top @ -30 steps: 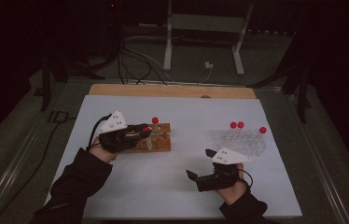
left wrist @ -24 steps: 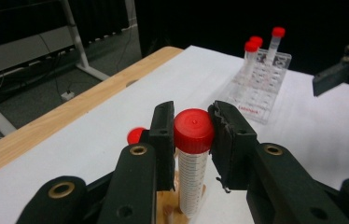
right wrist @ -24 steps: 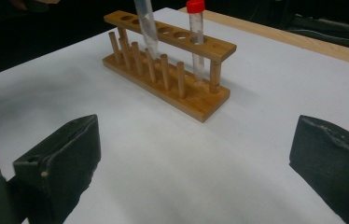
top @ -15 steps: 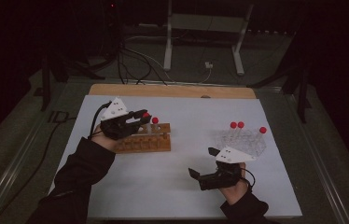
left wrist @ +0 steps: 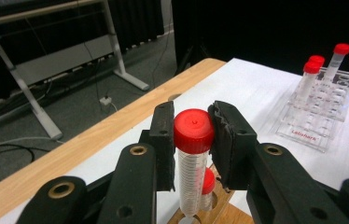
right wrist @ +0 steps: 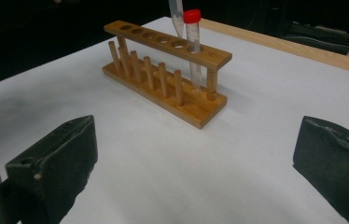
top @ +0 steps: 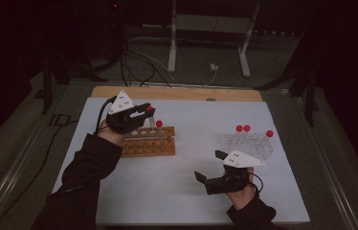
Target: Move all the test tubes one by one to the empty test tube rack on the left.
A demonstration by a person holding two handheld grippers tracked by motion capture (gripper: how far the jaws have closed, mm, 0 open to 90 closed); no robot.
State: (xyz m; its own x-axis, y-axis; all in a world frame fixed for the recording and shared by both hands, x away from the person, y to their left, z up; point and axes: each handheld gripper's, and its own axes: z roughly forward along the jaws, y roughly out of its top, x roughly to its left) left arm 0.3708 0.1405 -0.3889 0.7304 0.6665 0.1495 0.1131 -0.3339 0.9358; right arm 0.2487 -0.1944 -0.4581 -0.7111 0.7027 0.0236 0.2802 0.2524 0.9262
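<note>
In the high view we see the left gripper (top: 144, 111) raised over the wooden rack (top: 149, 141), which sits at about nine o'clock on the white table (top: 177, 191). In the left gripper view its jaws press on either side of the red cap of a clear tube (left wrist: 192, 158), held upright; the tube's tip hangs just above a hole in the rack, though we cannot tell whether it has cleared it. A second red-capped tube (right wrist: 193, 46) stands in the rack's end hole, just beside the held one. At about three o'clock a clear plastic rack (top: 249, 145) carries three more red-capped tubes (top: 242, 130). At five o'clock the right gripper (top: 210, 167) rests low near the table's front edge, its jaws spread wide apart with nothing between them, pointing toward the wooden rack.
</note>
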